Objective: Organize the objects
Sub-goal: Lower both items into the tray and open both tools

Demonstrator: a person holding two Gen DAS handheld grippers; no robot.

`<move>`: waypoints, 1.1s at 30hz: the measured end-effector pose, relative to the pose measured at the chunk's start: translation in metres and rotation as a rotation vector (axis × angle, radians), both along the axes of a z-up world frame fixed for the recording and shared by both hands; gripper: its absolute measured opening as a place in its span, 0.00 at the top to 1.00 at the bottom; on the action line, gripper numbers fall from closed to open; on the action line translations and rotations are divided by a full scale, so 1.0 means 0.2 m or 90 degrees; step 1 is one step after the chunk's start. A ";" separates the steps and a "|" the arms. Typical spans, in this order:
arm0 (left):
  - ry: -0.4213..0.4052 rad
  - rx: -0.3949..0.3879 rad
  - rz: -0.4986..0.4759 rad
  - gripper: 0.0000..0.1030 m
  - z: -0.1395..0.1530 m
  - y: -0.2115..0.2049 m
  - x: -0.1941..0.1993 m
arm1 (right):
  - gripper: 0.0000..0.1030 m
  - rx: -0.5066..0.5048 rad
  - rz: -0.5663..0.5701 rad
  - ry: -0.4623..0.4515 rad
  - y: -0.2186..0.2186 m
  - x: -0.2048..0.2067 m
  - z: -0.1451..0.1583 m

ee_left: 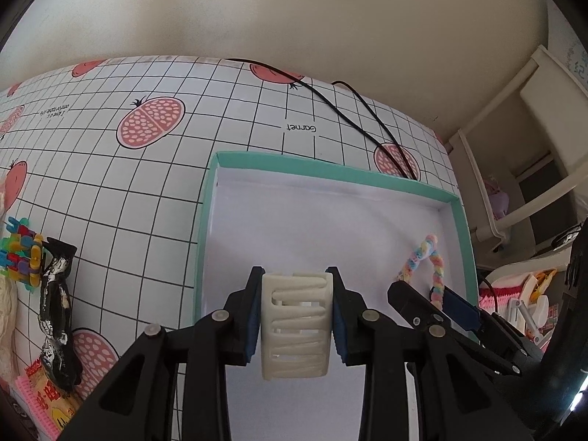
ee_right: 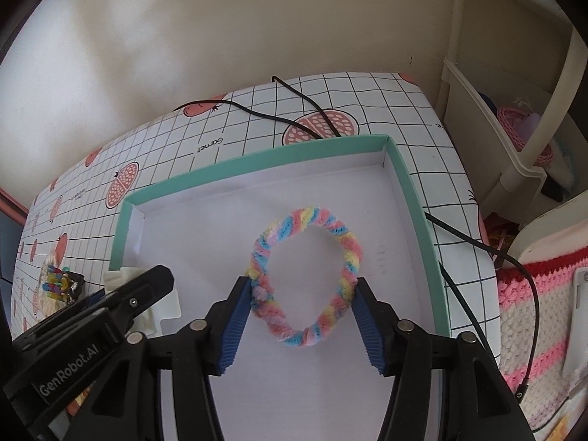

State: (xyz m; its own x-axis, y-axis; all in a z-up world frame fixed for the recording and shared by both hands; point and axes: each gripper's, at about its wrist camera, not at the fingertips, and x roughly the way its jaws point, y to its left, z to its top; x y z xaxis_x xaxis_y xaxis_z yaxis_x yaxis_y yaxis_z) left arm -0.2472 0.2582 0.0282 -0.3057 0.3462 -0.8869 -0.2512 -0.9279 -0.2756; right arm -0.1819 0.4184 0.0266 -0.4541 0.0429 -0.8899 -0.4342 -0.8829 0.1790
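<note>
**Hair clip held over the box, fuzzy ring between loosened pads**

The left gripper (ee_left: 297, 316) is clamped on a cream hair clip (ee_left: 294, 325), its blue pads pressed against the clip's two sides, with the clip's ribbed face turned toward the camera. Directly beneath and ahead of it lies the white floor of a shallow box with a teal rim (ee_left: 330, 172).

To its right, inside the same box, the right gripper (ee_right: 305, 316) stands partly open around a pastel twisted ring (ee_right: 305, 275) of fuzzy wire. The ring lies between the blue pads; its sides sit right at the pad tips, and whether they press on it cannot be told. The ring's far curve reaches out ahead of the fingertips onto the box floor.

The box sits on a table (ee_left: 147, 191) covered with a grid cloth printed with pink fruit. Black cables (ee_right: 488, 250) run across the cloth beyond the box and down its right side.

Left of the left gripper, outside the box, lie a black wrapped packet (ee_left: 58, 312), a cluster of bright plastic pieces (ee_left: 22, 253), and a pink comb (ee_left: 33, 404) near the lower edge. Right of the table is a pink and white crocheted item (ee_right: 533, 330).
</note>
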 end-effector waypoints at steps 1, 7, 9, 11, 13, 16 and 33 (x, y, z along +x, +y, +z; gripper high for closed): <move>-0.002 -0.001 0.001 0.67 0.00 0.00 0.00 | 0.40 0.001 -0.001 0.001 0.00 0.00 0.00; 0.004 -0.010 0.015 0.57 0.05 -0.02 0.01 | 0.37 0.002 0.014 0.007 0.00 0.01 0.03; 0.009 -0.015 0.012 0.57 0.07 -0.01 0.01 | 0.36 0.004 0.022 0.013 -0.01 0.02 0.05; 0.014 -0.012 0.009 0.57 0.09 -0.01 0.02 | 0.36 0.011 0.026 0.020 -0.02 0.03 0.07; 0.022 -0.015 0.008 0.57 0.12 -0.01 0.03 | 0.36 0.013 0.025 0.027 -0.02 0.04 0.10; 0.037 -0.015 0.009 0.56 0.17 -0.01 0.04 | 0.36 0.015 0.025 0.039 -0.01 0.06 0.14; 0.117 -0.065 0.051 0.16 0.26 -0.10 0.08 | 0.19 0.031 0.014 0.051 0.03 0.12 0.16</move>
